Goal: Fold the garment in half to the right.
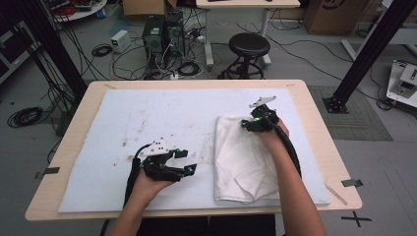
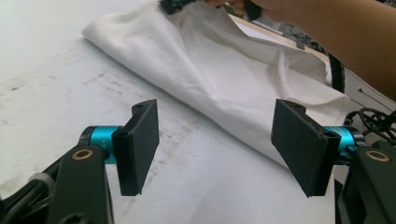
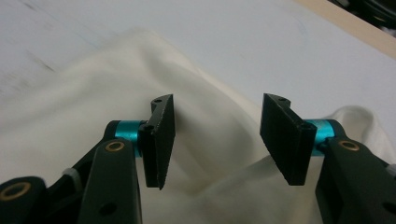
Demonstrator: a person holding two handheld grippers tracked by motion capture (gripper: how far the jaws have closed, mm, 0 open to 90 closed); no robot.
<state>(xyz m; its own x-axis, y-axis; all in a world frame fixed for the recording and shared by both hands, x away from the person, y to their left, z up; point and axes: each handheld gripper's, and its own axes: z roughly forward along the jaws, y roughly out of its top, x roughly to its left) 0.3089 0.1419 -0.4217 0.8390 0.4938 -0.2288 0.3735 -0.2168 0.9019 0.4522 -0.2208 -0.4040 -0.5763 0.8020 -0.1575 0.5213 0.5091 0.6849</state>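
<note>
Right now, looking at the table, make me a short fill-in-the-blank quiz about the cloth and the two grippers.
1. The folded cloth on the blue-grey mat is ____ in colour.
2. The right gripper hovers over the cloth's far end with its jaws ____.
3. The left gripper lies to the ____ of the cloth in the high view, jaws apart and holding nothing.
4. Beyond the table's far edge stands a round black ____.

Missing words: white; open; left; stool

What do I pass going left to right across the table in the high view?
Bare mat → left gripper → white cloth → right gripper at the cloth's far edge → wooden table edge.
</note>
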